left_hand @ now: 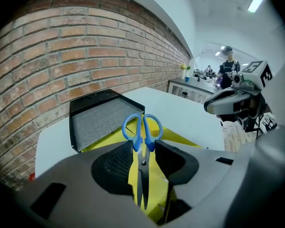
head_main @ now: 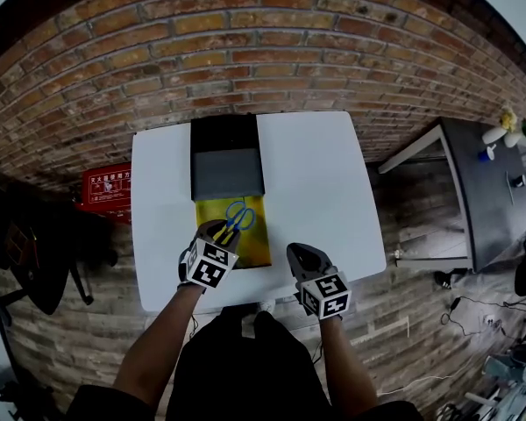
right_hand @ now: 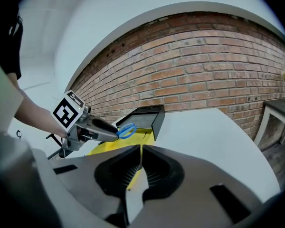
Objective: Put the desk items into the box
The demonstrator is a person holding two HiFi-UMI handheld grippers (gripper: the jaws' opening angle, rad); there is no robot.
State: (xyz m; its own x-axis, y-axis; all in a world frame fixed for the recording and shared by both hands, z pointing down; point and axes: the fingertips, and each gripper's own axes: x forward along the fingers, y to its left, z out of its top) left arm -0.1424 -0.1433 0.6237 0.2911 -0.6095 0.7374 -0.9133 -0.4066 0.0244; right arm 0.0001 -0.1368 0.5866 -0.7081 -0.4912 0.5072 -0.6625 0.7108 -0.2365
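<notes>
On the white table lies an open box with a yellow inside and a black lid with grey lining folded back toward the brick wall. My left gripper is shut on blue-handled scissors, held above the yellow inside with the handles pointing away from me. In the left gripper view the scissors sit pinched at their neck between the jaws of the left gripper. My right gripper hovers at the table's front edge, right of the box, shut and empty. The right gripper view also shows the scissors.
A red crate stands on the floor left of the table, with a dark chair beyond it. A grey side table stands at the right. The brick wall runs behind the table. A person stands far off.
</notes>
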